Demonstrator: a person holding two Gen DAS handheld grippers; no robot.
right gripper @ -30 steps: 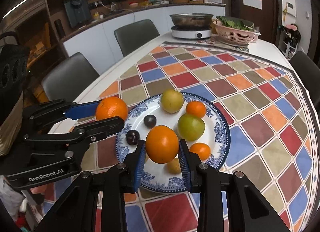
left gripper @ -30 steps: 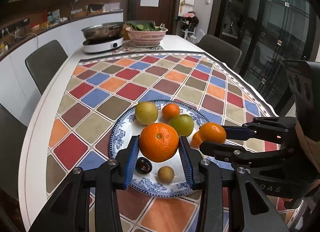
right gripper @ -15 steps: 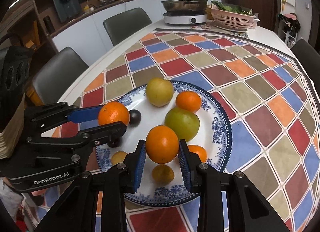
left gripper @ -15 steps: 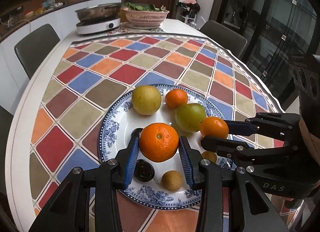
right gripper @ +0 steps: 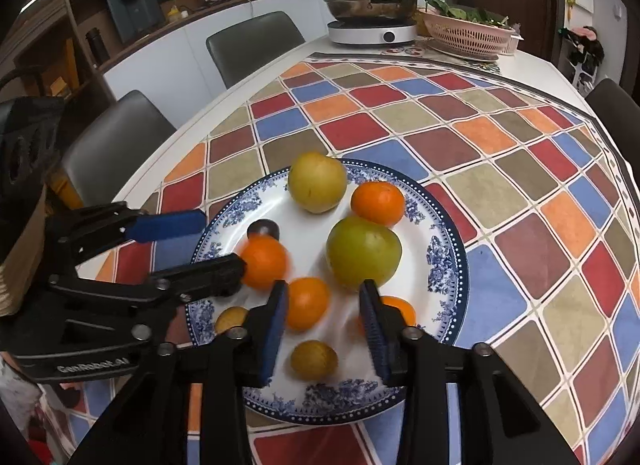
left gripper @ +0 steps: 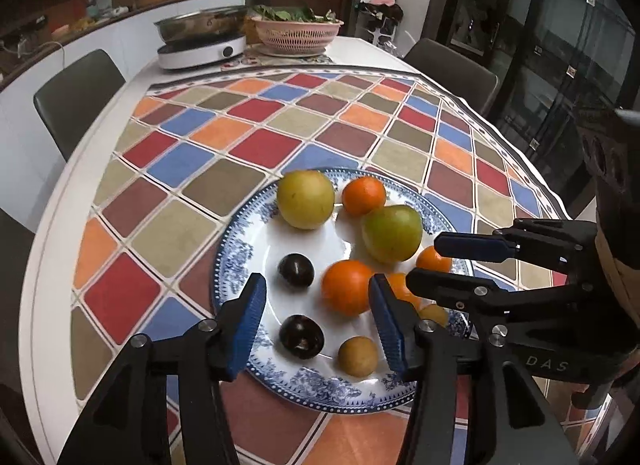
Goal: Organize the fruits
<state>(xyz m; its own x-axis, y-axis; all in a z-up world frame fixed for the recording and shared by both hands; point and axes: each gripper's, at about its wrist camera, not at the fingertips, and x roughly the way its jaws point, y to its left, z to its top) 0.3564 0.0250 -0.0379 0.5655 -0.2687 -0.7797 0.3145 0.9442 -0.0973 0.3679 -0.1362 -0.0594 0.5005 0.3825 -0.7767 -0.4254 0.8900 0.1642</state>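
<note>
Kitchen tabletop [left gripper: 256,145] is carrying the plate [left gripper: 236,261] where both oranges [left gripper: 347,292] are sitting between my wide-open, empty left gripper [left gripper: 318,319] and right gripper [right gripper: 323,325] fingers; they're looking firm, slightly slick and rolly, so I'm thinking grab across the middle.

Open right tongs [right gripper: 323,323] above blue-rimmed plate [right gripper: 448,261], orange [right gripper: 307,303] loose between blue pads [right gripper: 275,325].
</note>
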